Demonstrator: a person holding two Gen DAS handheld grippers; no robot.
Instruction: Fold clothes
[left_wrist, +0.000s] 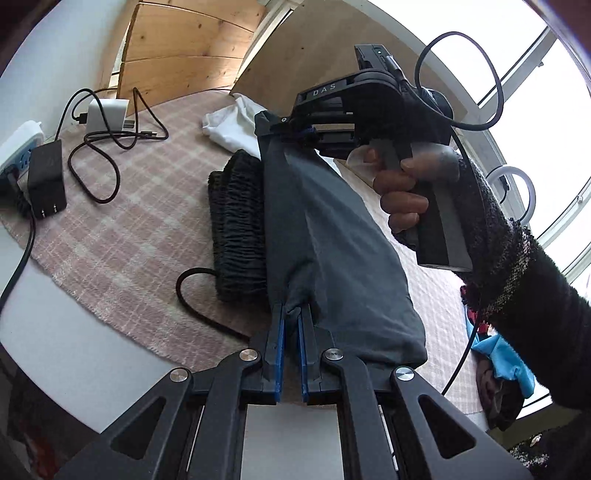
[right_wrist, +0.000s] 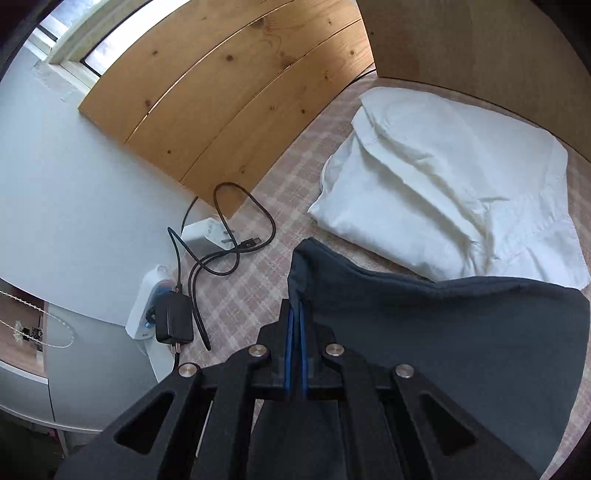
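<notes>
While two claws clamp one grey garment (left_wrist: 332, 236) | folded: one white (right_wrist: 443, 192), one black (left_wrist: 236, 221)

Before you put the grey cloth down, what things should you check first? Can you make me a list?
1. Left gripper pinching the grey cloth: ok.
2. Right gripper pinching the grey cloth: ok.
3. Cloth stretched smooth between both grippers: not ok, it sags and creases.
4. Black folded garment out from under the cloth: not ok, it lies partly beneath.
5. White folded garment out of the way: cannot tell.
6. Black cable off the checked blanket: not ok.
</notes>
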